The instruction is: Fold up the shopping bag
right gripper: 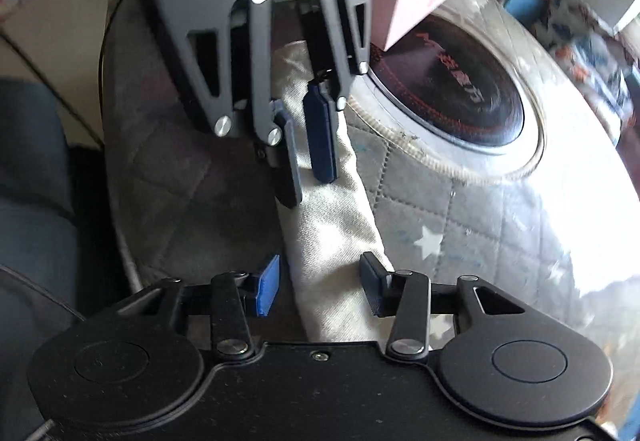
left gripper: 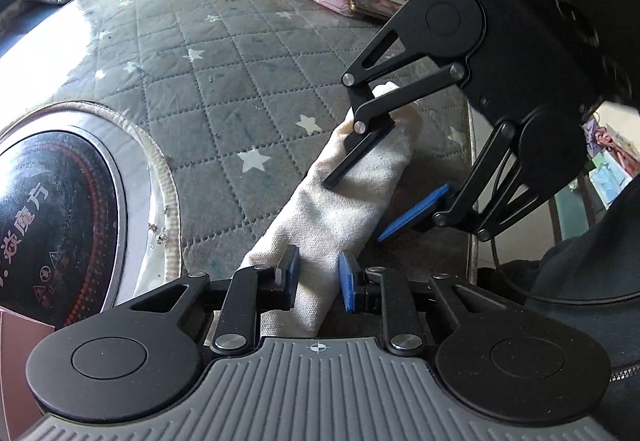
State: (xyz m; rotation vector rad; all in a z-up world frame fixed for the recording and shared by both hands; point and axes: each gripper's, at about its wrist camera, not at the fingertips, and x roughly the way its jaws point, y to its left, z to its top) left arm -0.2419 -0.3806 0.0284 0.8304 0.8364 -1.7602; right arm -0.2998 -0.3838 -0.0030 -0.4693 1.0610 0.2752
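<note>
Bag (left gripper: 344,197), cream cloth, folded into a long narrow strip, lying on the quilted star mattress (left gripper: 192,81) near its edge. Left gripper (left gripper: 318,279) over one end, jaws partly open astride the strip, not pinching. Right gripper (right gripper: 320,287) at the other end, jaws wide, holding nothing.

Left wrist cam sits low and close over the near edge of the mattress (left gripper: 224,89), looking out across it toward the far side, with the right gripper (left gripper: 362,197) coming in from the right. Right wrist cam looks the opposite way along that same edge, straight at the left gripper (right gripper: 308,157). Both share the folded bag (left gripper: 352,197) and the round dark disc (right gripper: 448,89).
</note>
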